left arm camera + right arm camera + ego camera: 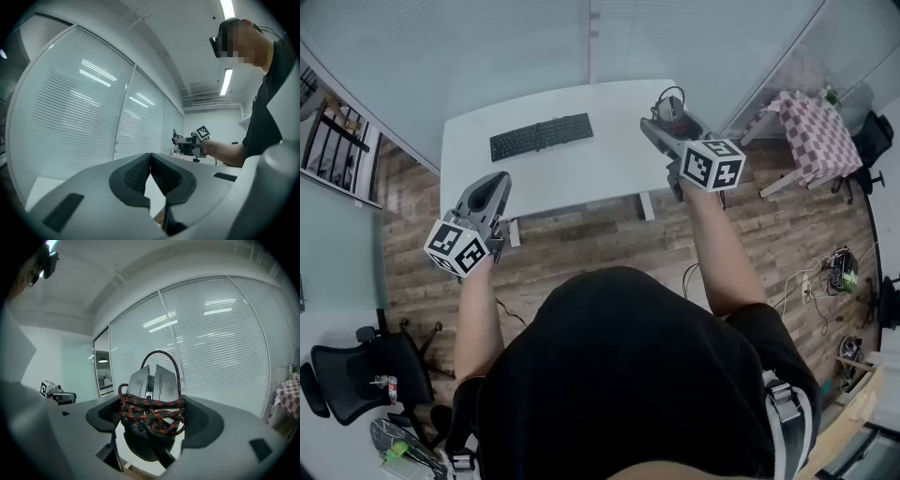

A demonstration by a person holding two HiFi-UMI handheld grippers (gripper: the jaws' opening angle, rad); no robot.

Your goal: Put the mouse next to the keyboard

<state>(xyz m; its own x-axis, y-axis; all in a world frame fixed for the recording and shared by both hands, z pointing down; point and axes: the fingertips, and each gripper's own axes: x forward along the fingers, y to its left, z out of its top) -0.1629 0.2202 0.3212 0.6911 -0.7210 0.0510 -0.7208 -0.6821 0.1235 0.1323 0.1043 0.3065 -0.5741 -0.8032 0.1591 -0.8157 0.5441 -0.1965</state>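
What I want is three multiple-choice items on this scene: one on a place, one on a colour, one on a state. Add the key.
1. The keyboard lies: A on the white table; B on the floor; C on a chair.
2. The cable wound round the mouse is: A plain white; B red and black; C blue.
3. The left gripper is: A clamped on the mouse; B wide open; C shut on nothing.
Key: 1 A, the head view shows it on the tabletop; 2 B, the right gripper view shows the braid close up; 3 C, its pads meet with nothing between them.
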